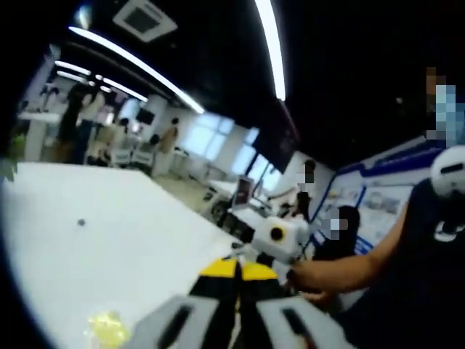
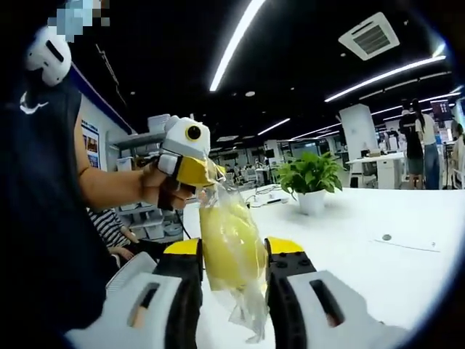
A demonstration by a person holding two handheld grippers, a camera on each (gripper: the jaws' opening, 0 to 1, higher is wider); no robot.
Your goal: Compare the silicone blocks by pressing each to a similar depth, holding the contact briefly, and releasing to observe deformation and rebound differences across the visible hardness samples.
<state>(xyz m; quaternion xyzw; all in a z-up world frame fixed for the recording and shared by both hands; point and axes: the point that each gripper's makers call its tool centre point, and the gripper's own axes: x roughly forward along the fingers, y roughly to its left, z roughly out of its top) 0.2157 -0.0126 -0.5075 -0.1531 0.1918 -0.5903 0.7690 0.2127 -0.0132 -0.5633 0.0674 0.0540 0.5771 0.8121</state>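
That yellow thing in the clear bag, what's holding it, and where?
The right gripper squeezes the yellow block at its middle, through the clear bag. The left gripper pinches the bag's top.

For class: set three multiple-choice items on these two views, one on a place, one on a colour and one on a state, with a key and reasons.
1. Where does the potted plant stand?
A. On the white table
B. On the floor
C. On a shelf

2. What colour is the block inside the clear bag?
A. Blue
B. Red
C. Yellow

3. How is the bag held?
A. It lies flat on the table
B. The left gripper pinches its top and it hangs
C. A bare hand holds it

Key:
1 A: in the right gripper view the pot sits on the tabletop.
2 C: the block shows yellow through the plastic.
3 B: the left gripper's tips meet at the bag's top, and the bag hangs above the table.
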